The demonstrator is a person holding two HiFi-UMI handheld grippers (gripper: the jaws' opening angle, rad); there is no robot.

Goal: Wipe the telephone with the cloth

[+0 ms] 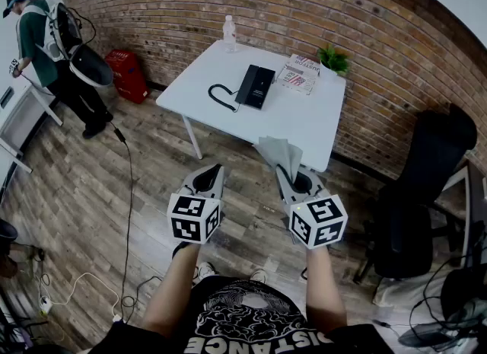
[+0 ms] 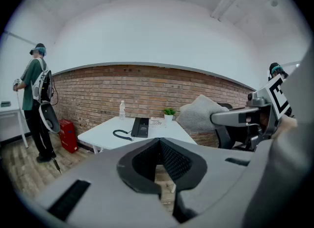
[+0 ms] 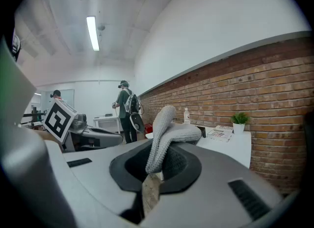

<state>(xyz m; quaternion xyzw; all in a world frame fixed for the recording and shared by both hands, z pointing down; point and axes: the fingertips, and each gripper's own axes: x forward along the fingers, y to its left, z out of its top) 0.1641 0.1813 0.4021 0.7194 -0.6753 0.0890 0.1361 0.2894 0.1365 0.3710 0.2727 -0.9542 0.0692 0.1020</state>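
- The white table [image 1: 300, 120] stands against the brick wall [image 1: 190, 17], and both grippers are held off its near edge, above the wood floor [image 1: 84, 192].
- The black telephone [image 1: 255, 86] lies flat near the middle of the table, with its coiled cord [image 1: 221, 100] looping on the tabletop just to its left.
- The right gripper [image 1: 285, 173] has its jaws clamped on the grey cloth [image 1: 278, 151]. In the right gripper view the cloth [image 3: 164, 134] rises from between the pads and folds over towards the table.
- The cloth is in the air just short of the table's near edge, well apart from the telephone.
- The left gripper [image 1: 211, 171] is beside the right one, also short of the table. In the left gripper view its jaws [image 2: 159, 146] are together with nothing between them, pointing at the table.
- A clear bottle [image 1: 229, 33] stands at the table's far left corner.
- A small potted plant [image 1: 333, 59] stands at the far right corner, with a printed magazine [image 1: 298, 75] beside it.
- Left of the table are a red crate [image 1: 128, 74] and, further off, a person [image 1: 34, 36] standing.
- Right of the table is a black office chair [image 1: 422, 185].
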